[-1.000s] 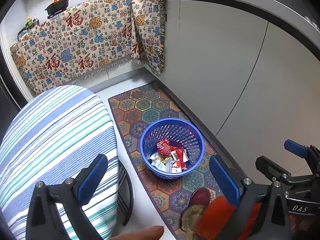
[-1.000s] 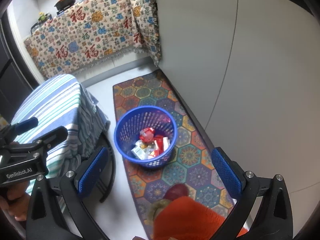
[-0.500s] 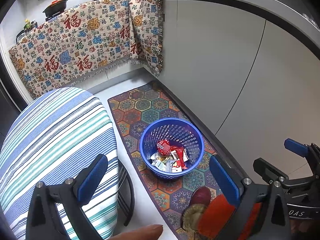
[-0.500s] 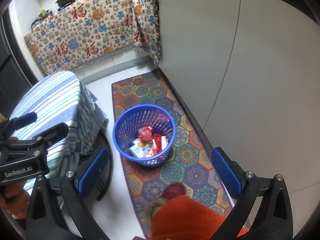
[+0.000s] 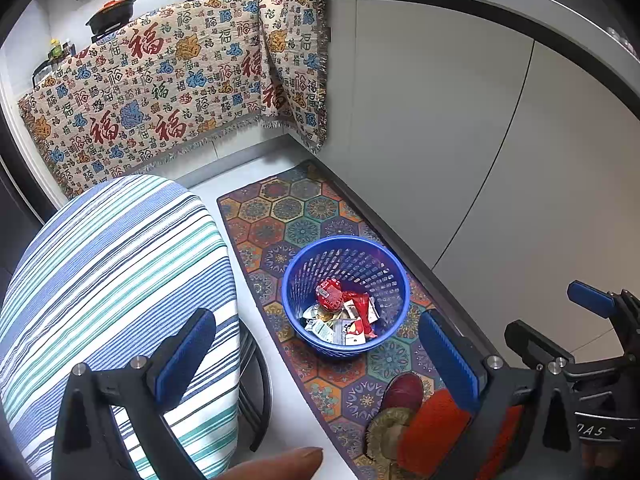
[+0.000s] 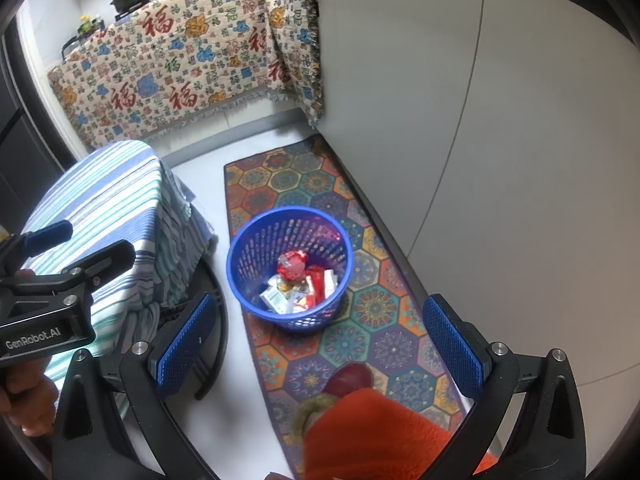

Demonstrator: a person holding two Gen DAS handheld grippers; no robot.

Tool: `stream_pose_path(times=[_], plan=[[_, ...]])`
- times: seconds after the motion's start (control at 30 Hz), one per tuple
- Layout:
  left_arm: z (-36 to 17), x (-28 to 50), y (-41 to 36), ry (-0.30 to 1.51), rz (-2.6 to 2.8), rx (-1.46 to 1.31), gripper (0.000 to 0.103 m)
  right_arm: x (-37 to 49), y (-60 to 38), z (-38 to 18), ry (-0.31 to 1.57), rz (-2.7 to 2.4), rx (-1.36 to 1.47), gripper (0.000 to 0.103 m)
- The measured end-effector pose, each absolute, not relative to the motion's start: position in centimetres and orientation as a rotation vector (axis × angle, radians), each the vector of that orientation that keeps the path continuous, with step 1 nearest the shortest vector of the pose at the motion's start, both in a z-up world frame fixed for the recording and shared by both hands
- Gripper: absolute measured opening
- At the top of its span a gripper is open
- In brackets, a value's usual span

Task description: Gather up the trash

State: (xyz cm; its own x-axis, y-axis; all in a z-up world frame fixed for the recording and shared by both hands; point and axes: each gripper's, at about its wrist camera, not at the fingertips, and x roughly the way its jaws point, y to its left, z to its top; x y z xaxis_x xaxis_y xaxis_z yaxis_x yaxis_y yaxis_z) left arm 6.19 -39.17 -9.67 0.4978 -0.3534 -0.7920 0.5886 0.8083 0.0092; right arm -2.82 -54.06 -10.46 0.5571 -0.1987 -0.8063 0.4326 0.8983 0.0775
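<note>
Little has shifted since earlier: I hold both grippers (image 5: 316,354) (image 6: 316,340) wide open, empty, above the wrapper-filled blue perforated plastic basket (image 5: 347,300); collecting looks finished.

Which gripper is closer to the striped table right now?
Left. The left gripper hovers over the striped table, at its near edge; the right gripper sits apart from it, across the rug on the grey cabinet side.
</note>
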Motion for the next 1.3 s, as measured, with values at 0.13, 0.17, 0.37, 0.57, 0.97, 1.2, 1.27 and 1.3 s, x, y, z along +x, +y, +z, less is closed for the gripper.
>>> stream_pose_path(times=[0.13,0.17,0.37,0.57,0.97,1.2,1.27,1.3], plan=[[-9.76,6.16,-39.08,0.882,-0.583,0.298,0.103,-2.89,-54.06,-10.5,0.908,-0.377,0.283,0.103],[-9.77,6.17,-39.06,0.884,-0.584,0.298,0.103,-2.86,-54.07,-10.5,0.908,-0.377,0.282,0.103],[-9.8,6.1,-39.3,0.887,-0.58,0.298,0.103,-2.78,-53.98,-10.46,0.91,-0.376,0.282,0.103],[-9.85,6.12,-39.21,0.891,-0.581,0.299,0.103,-2.73,-53.78,-10.68,0.915,-0.373,0.287,0.103],[-9.88,6.29,-39.13,0.896,-0.58,0.299,0.103,-2.53,-53.47,-10.83,0.916,-0.366,0.29,0.103],[-9.87,6.34,-39.14,0.897,-0.582,0.299,0.103,-2.52,-53.5,-10.85,0.917,-0.365,0.29,0.103],[-9.96,6.36,-39.26,0.898,-0.581,0.299,0.103,-2.51,-53.54,-10.84,0.917,-0.364,0.291,0.103],[-9.95,6.37,-39.27,0.899,-0.582,0.299,0.103,-2.5,-53.46,-10.86,0.917,-0.364,0.291,0.103]])
